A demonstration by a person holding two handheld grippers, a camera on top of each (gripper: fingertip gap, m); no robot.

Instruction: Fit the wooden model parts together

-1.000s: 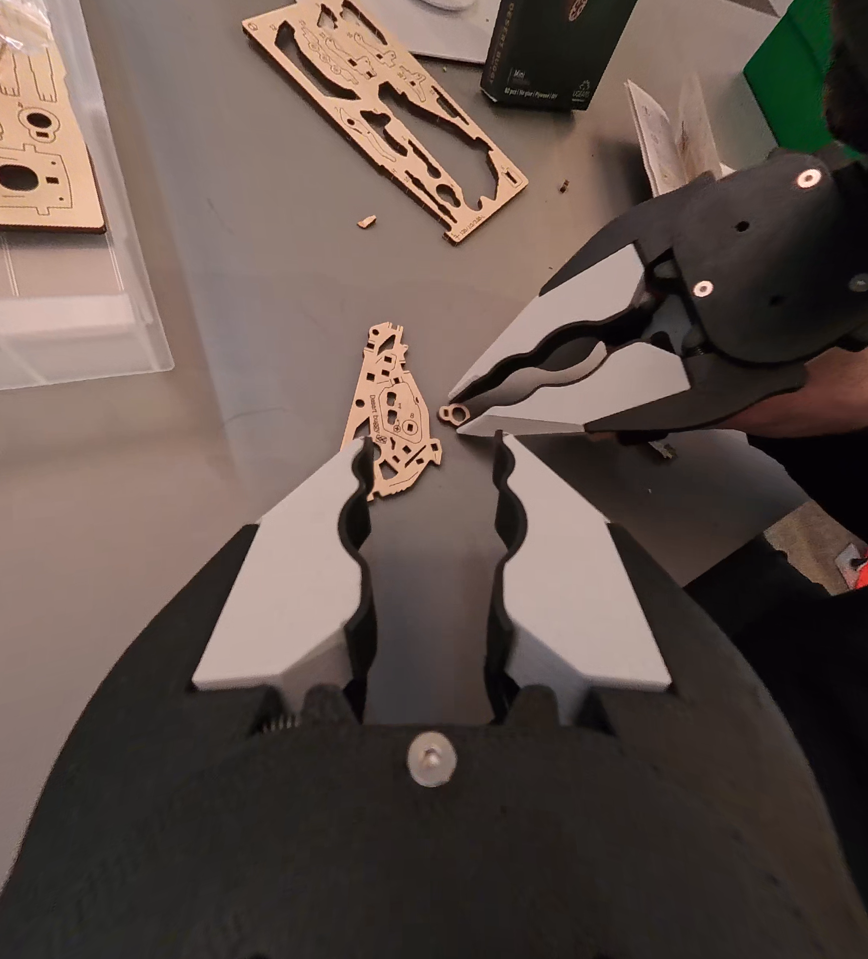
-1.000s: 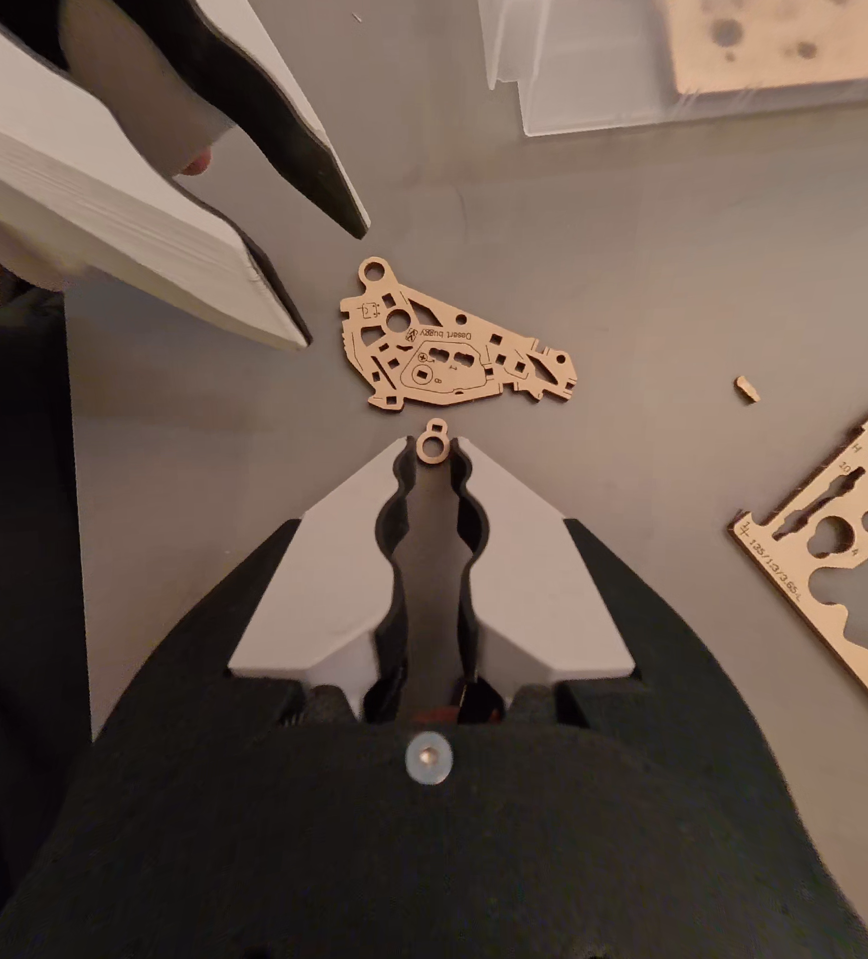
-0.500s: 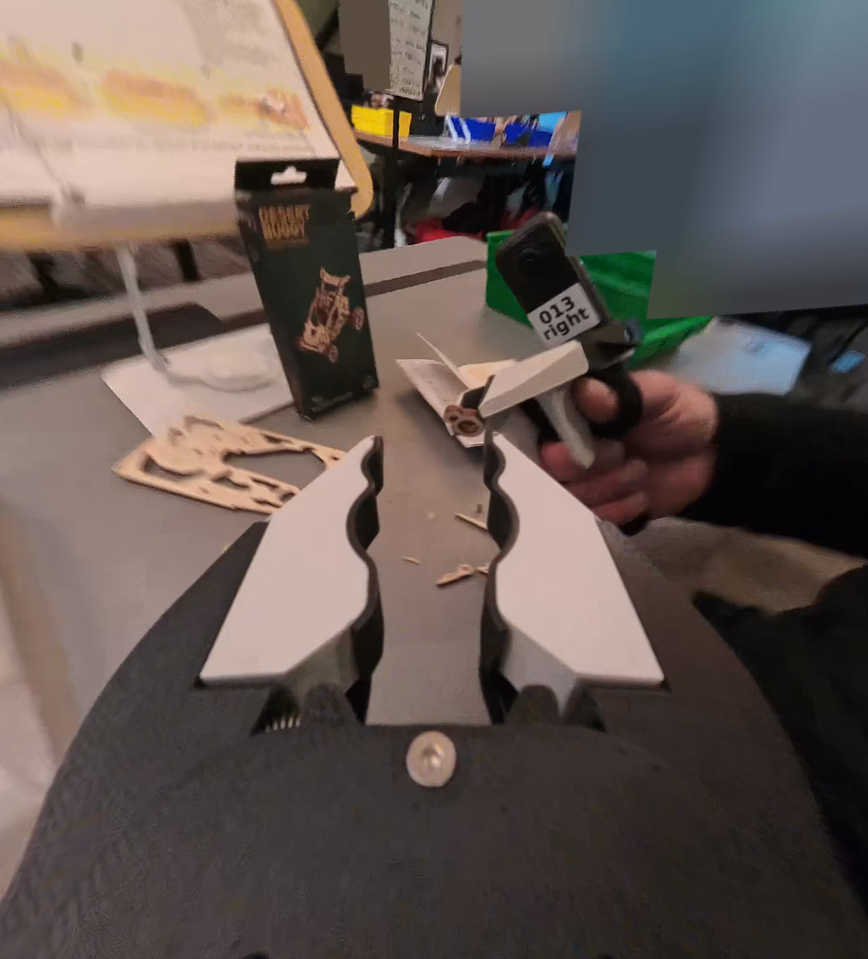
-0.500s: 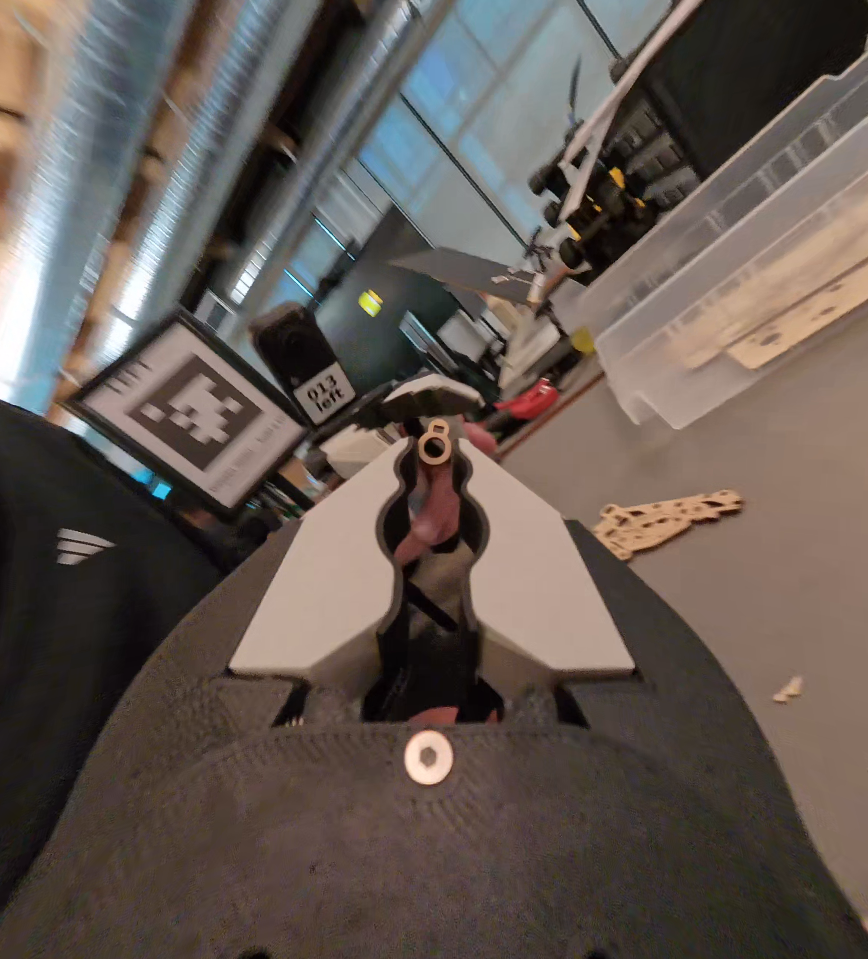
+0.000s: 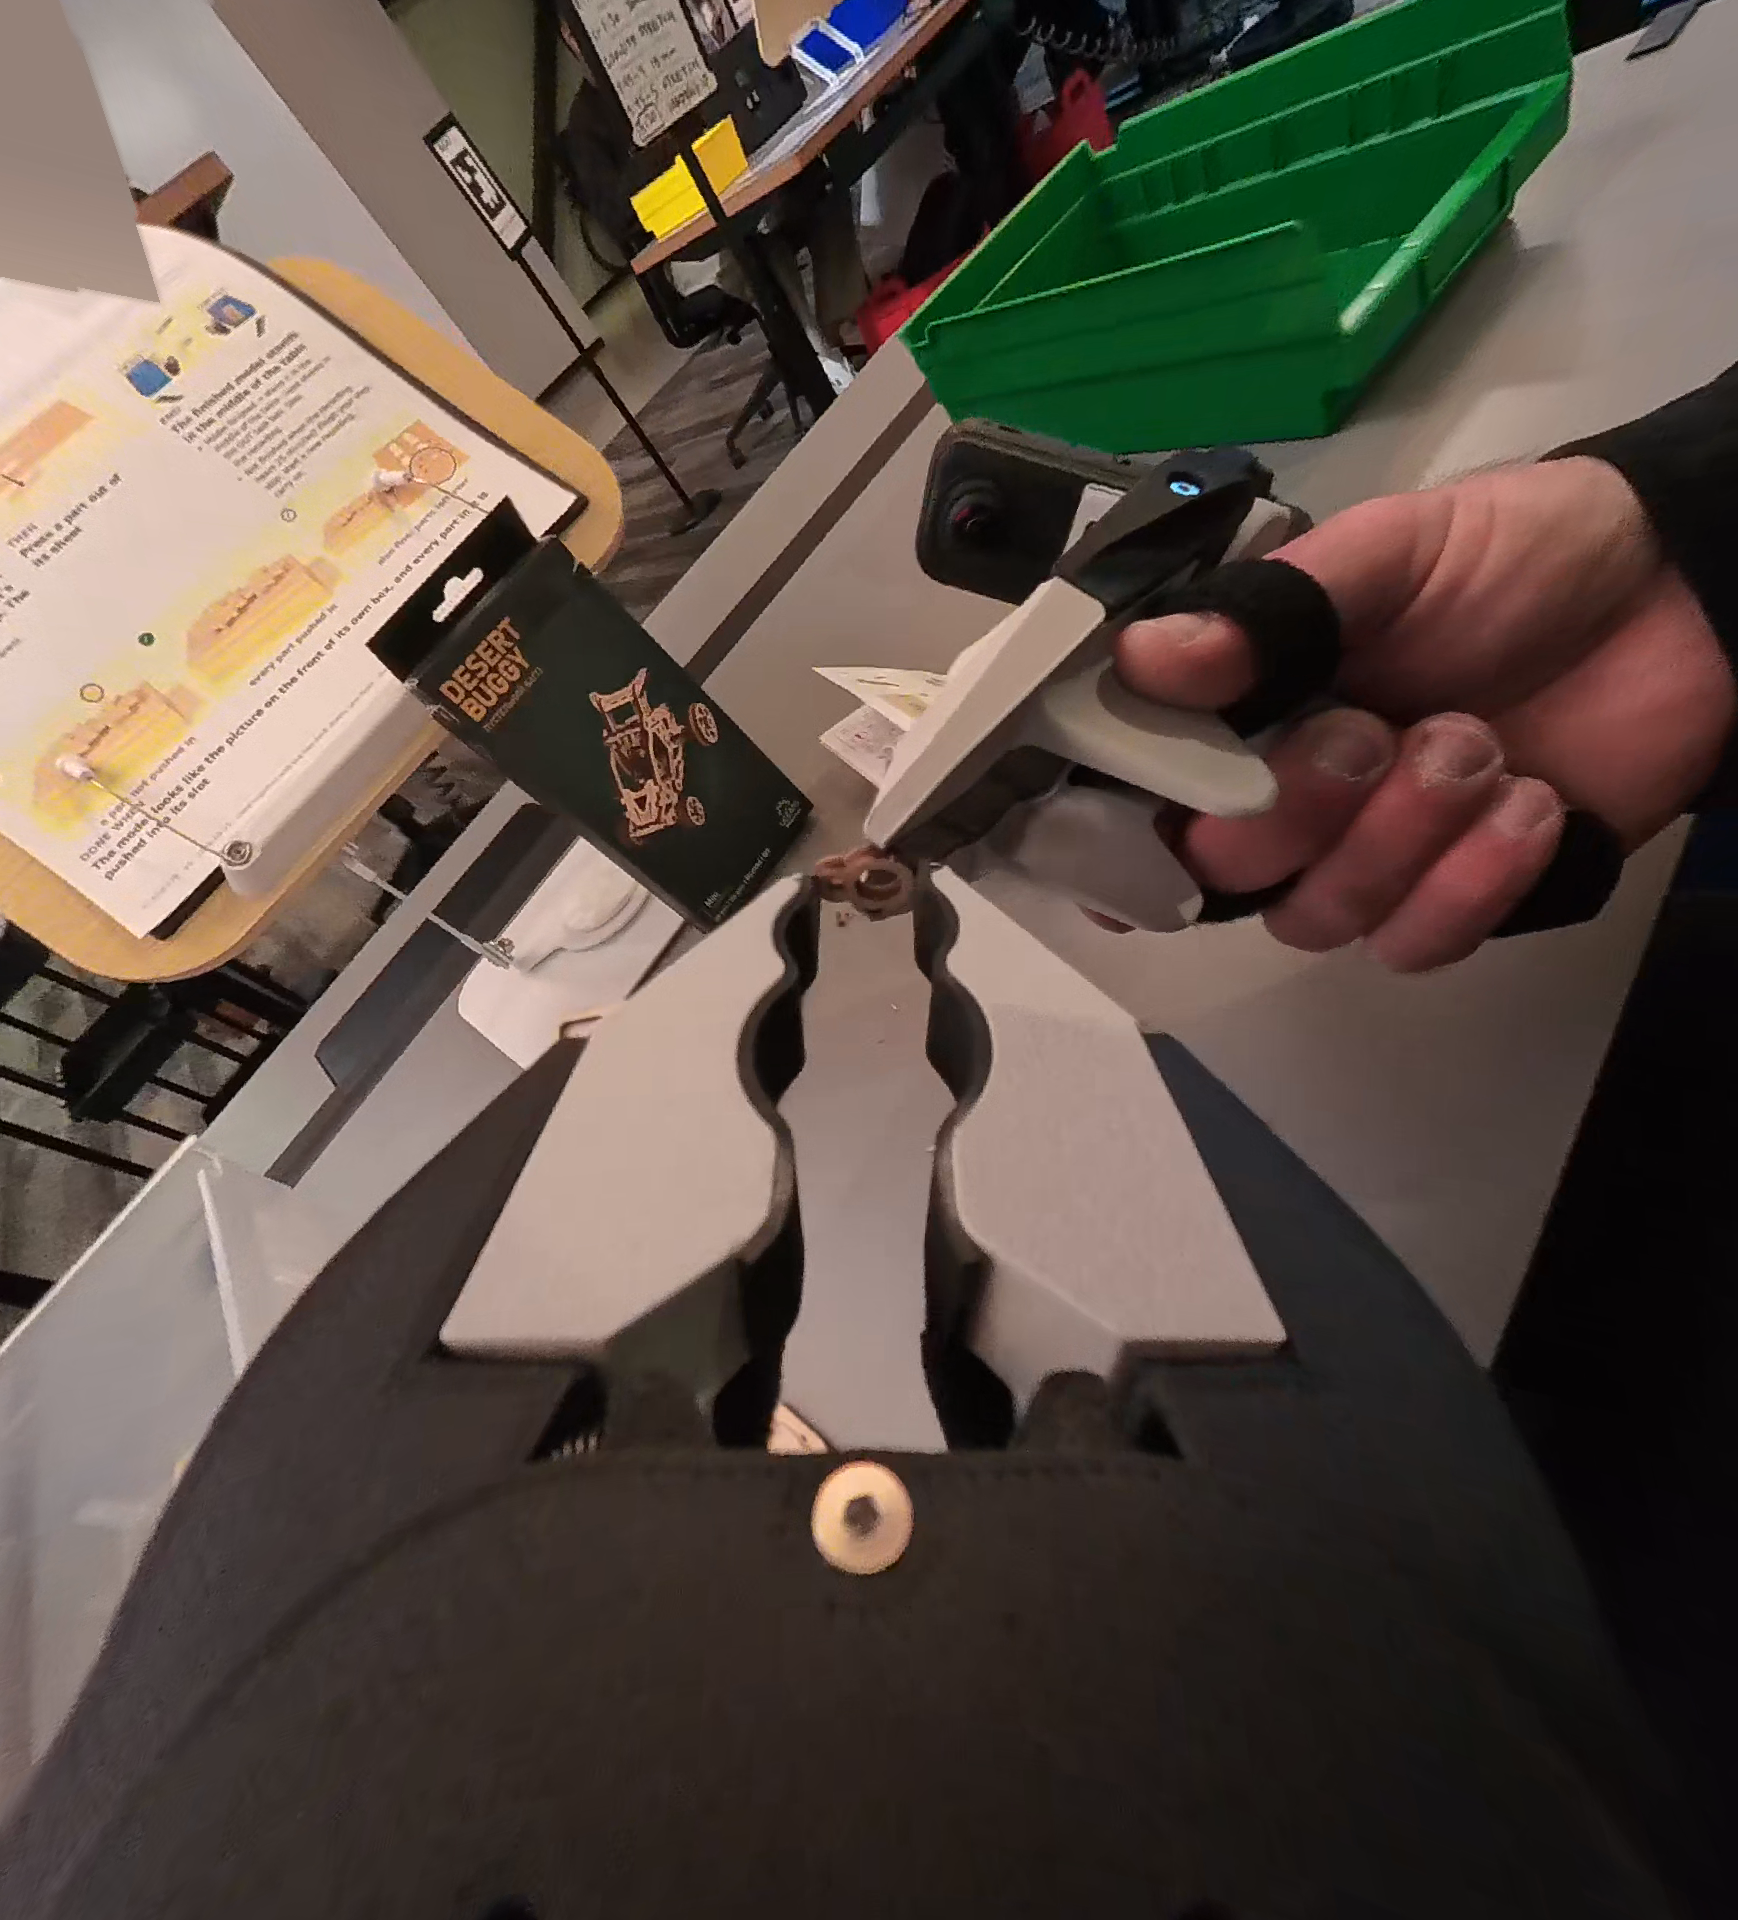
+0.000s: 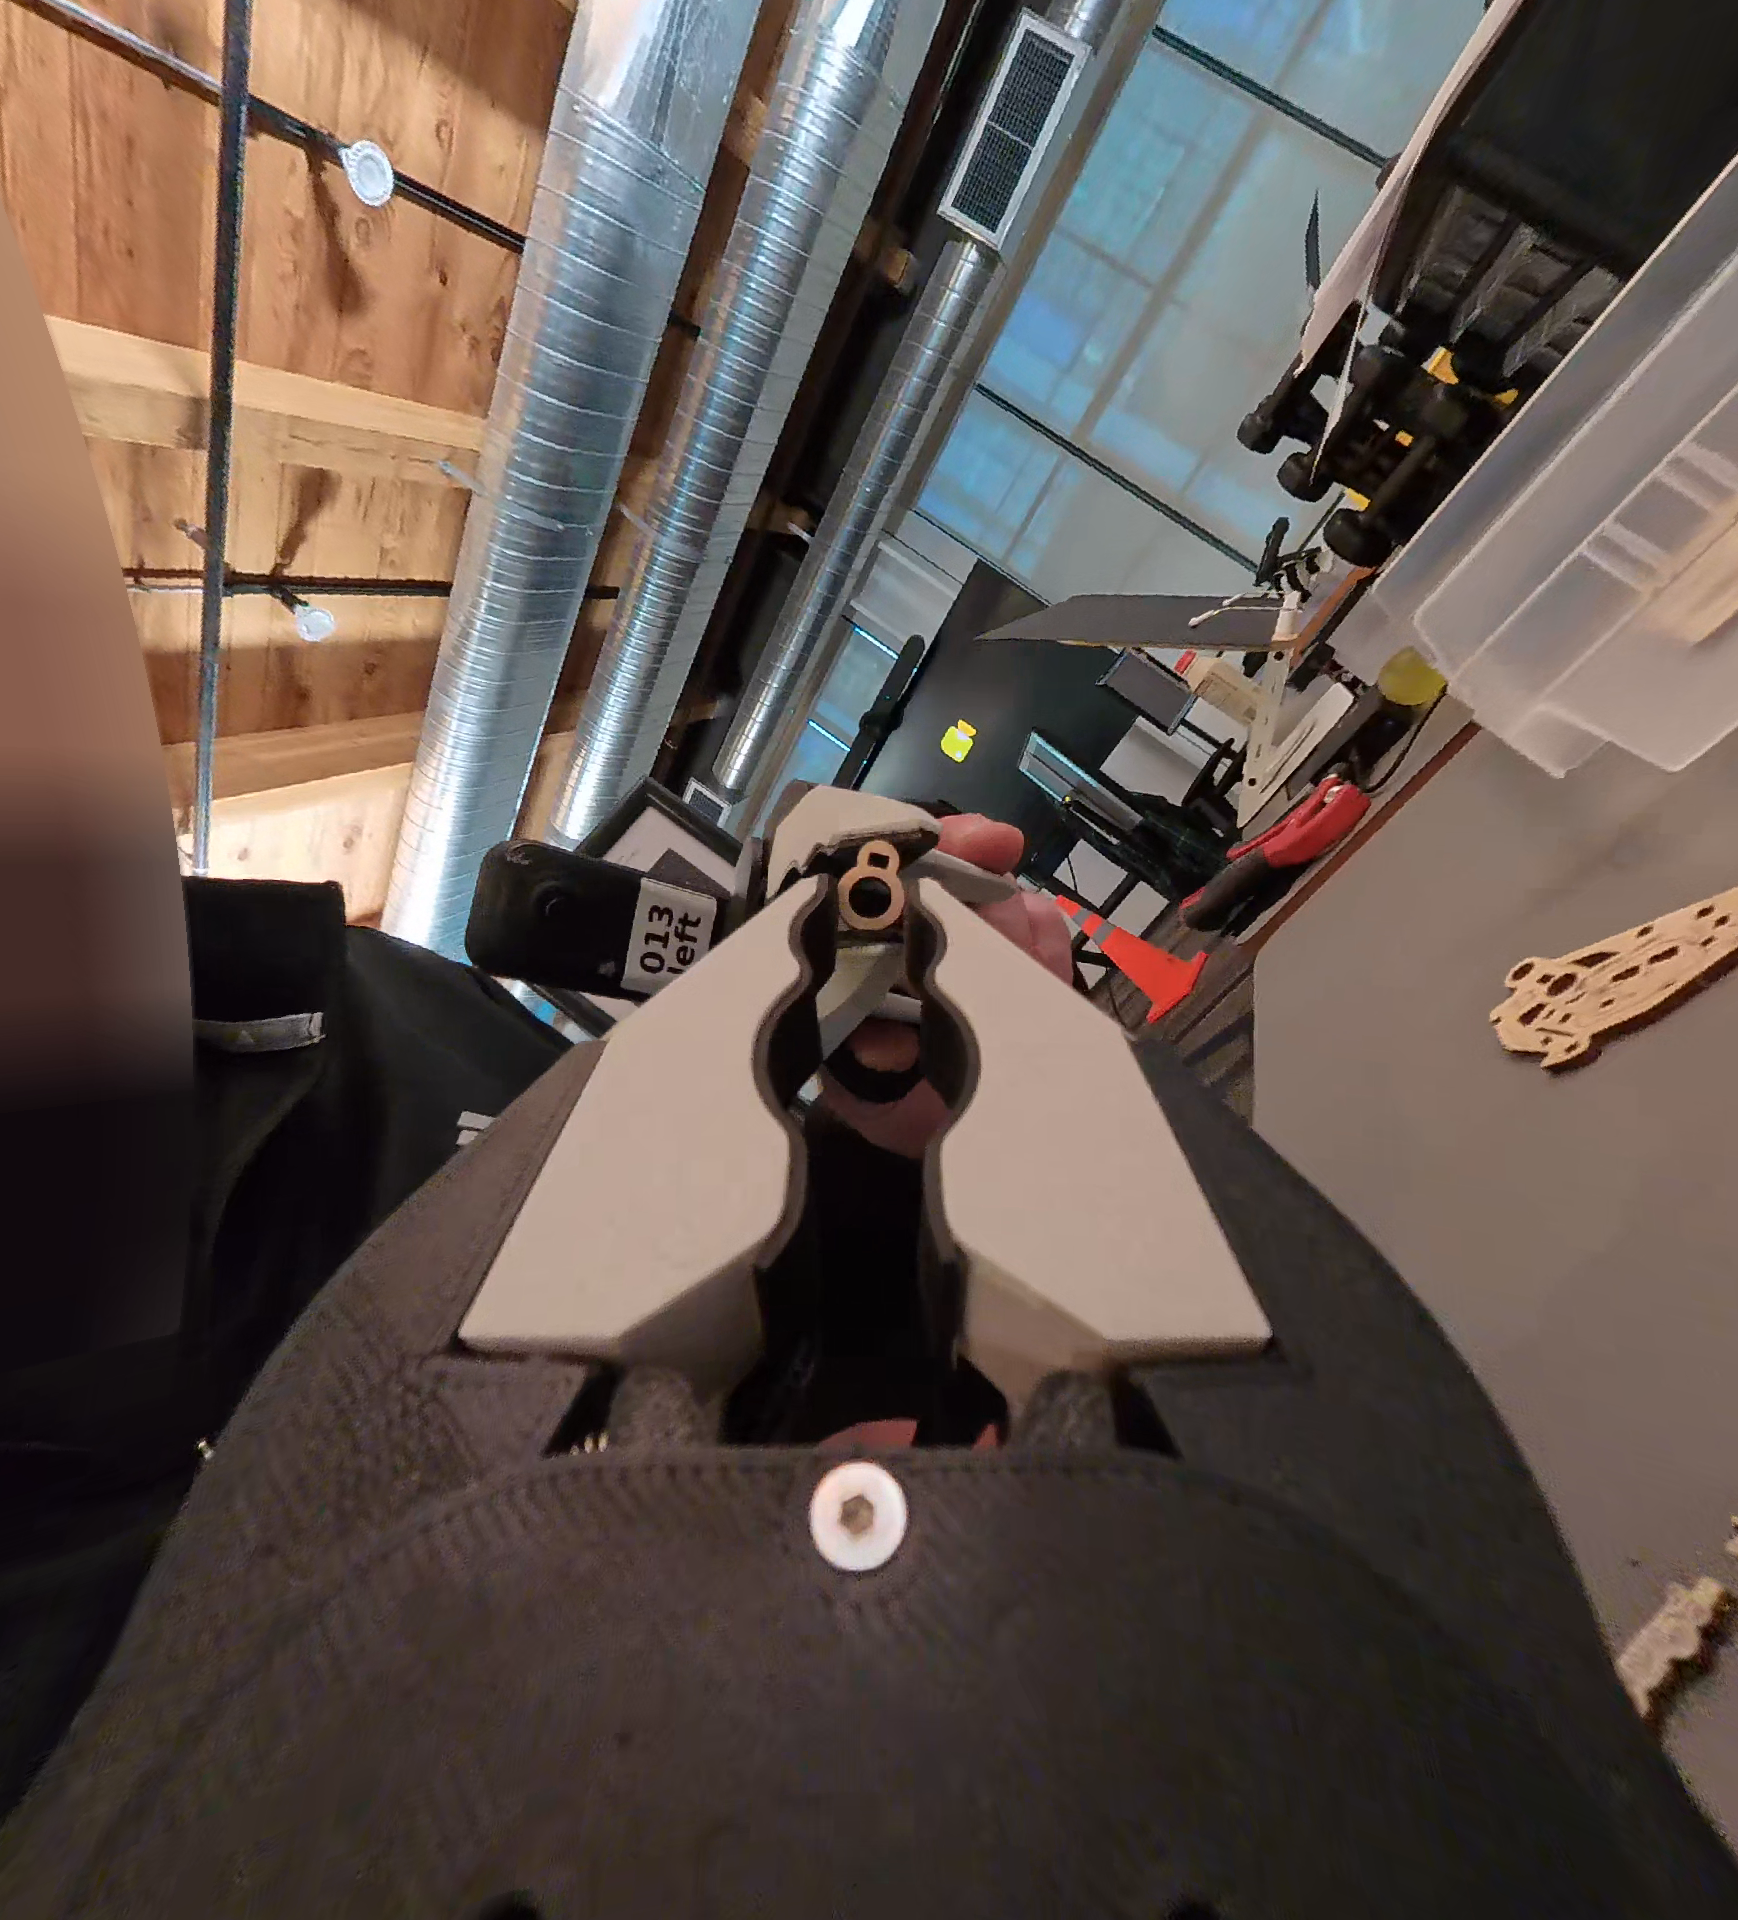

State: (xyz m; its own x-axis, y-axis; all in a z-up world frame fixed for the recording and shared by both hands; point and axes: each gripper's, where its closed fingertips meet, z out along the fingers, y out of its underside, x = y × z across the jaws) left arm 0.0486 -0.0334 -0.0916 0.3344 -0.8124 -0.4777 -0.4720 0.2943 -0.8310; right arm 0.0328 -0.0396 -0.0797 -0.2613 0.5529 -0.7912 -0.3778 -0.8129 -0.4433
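A small wooden ring part (image 5: 865, 881) with a little loop on one end is held in the air above the grey table (image 5: 1364, 1039). My right gripper (image 6: 870, 899) is shut on the part's (image 6: 875, 891) sides. In the left wrist view the right gripper (image 5: 896, 847) comes in from the right, held by a hand. My left gripper (image 5: 867, 899) meets it tip to tip, and its pads touch the two ends of the same part. The left gripper's fingers (image 6: 844, 821) show just behind the part in the right wrist view.
A dark kit box (image 5: 595, 727), a folded leaflet (image 5: 875, 707) and an instruction board on a stand (image 5: 169, 582) lie beyond the tips. A green bin (image 5: 1260, 260) stands at the back right. A flat wooden body part (image 6: 1654, 966), wood scraps (image 6: 1675, 1642) and a clear box (image 6: 1623, 520) are on the table.
Both grippers rose from the table and tilted up. The right one carried the ring part up. The left jaws narrowed and came together on the part's ends.
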